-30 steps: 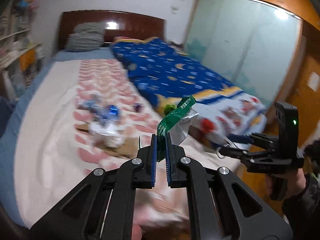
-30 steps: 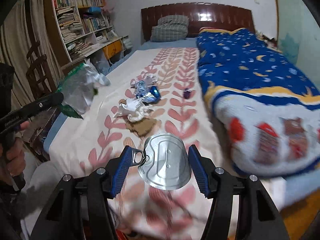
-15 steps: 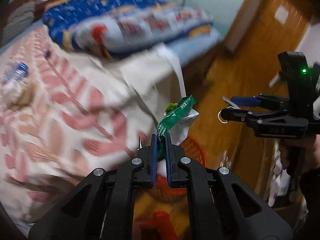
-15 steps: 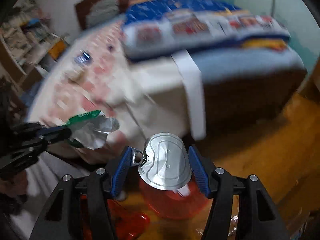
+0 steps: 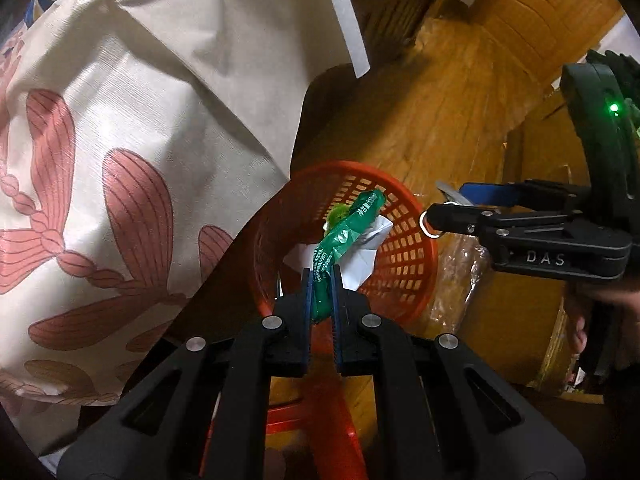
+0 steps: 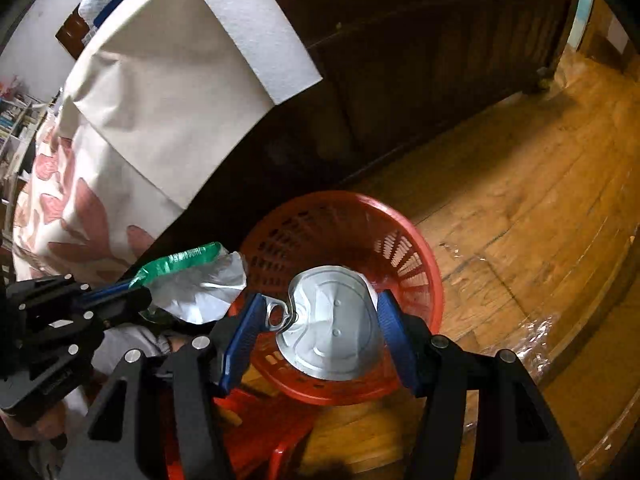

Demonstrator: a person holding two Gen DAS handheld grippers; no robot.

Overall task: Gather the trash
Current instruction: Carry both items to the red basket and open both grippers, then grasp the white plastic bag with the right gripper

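My left gripper (image 5: 321,280) is shut on a green and silver snack wrapper (image 5: 349,227), which hangs over the mouth of a red mesh basket (image 5: 416,248) on the floor. My right gripper (image 6: 320,312) is shut on a silver can lid (image 6: 332,320) with a pull ring, held flat between the blue pads (image 6: 394,332) right above the same red basket (image 6: 400,240). In the right wrist view the left gripper (image 6: 116,292) comes in from the left with the snack wrapper (image 6: 192,276) at the basket's rim. The right gripper (image 5: 440,216) enters the left wrist view from the right.
The bed's cream sheet with pink leaf print (image 5: 120,160) hangs down beside the basket, over the dark wooden bed frame (image 6: 400,80). Wooden floor (image 6: 540,200) spreads to the right. A red plastic stool (image 6: 256,420) stands below the basket. A person's hand (image 5: 580,328) holds the right gripper.
Both grippers have swung from over the bed down to the floor beside it, now pointing steeply down over the red basket. Each still holds its piece of trash.
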